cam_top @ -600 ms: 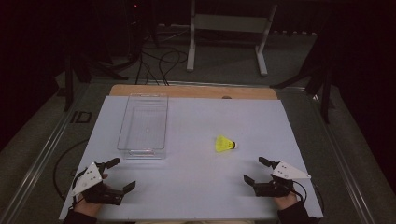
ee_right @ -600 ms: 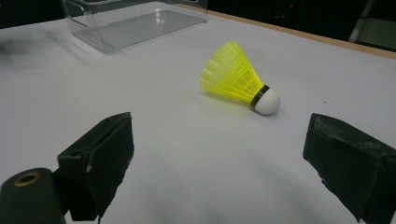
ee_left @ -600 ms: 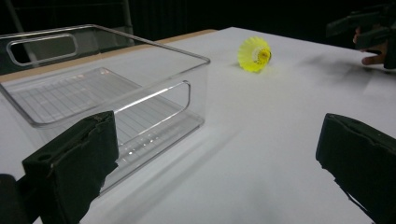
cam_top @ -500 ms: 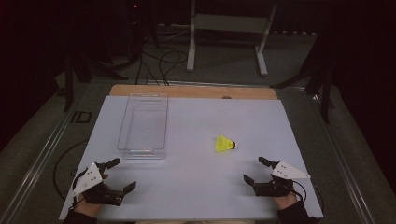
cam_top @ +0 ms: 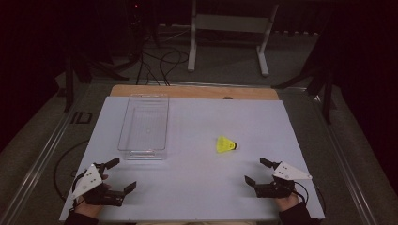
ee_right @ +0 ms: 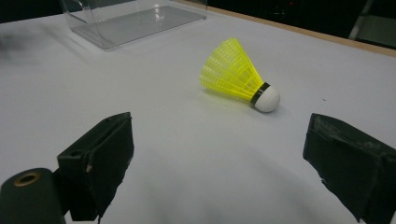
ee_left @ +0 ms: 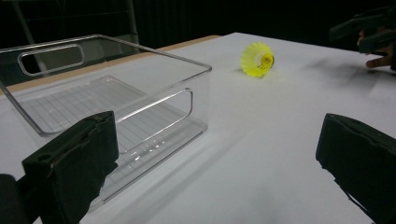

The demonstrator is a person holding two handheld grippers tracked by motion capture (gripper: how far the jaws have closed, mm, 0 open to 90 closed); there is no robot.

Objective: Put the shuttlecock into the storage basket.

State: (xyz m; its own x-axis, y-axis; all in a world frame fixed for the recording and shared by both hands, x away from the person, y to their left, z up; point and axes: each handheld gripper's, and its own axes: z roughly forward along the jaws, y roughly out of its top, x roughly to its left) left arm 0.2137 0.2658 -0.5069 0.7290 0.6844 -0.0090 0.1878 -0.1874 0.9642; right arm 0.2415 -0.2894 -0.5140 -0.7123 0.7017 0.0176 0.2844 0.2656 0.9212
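A yellow shuttlecock (cam_top: pixel 226 144) with a white cork tip lies on its side on the white table (cam_top: pixel 197 187), right of centre. A clear plastic box (cam_top: pixel 143 151) stands at the left, long side running away from me. My left gripper (cam_top: pixel 123 174) rests open near the front left corner, just below the box. In the left gripper view its jaws stand wide apart before the box (ee_left: pixel 140 49), with the shuttlecock (ee_left: pixel 258 59) farther off. My right gripper (cam_top: pixel 254 170) is open at the front right, a short way from the shuttlecock (ee_right: pixel 238 74), with nothing between its jaws.
A wooden strip (cam_top: pixel 195 92) runs along the table's far edge. Beyond it are a white metal stand (cam_top: pixel 230 28) and cables on a dark floor. The other hand's gripper (ee_left: pixel 369 30) appears at the top right of the left gripper view.
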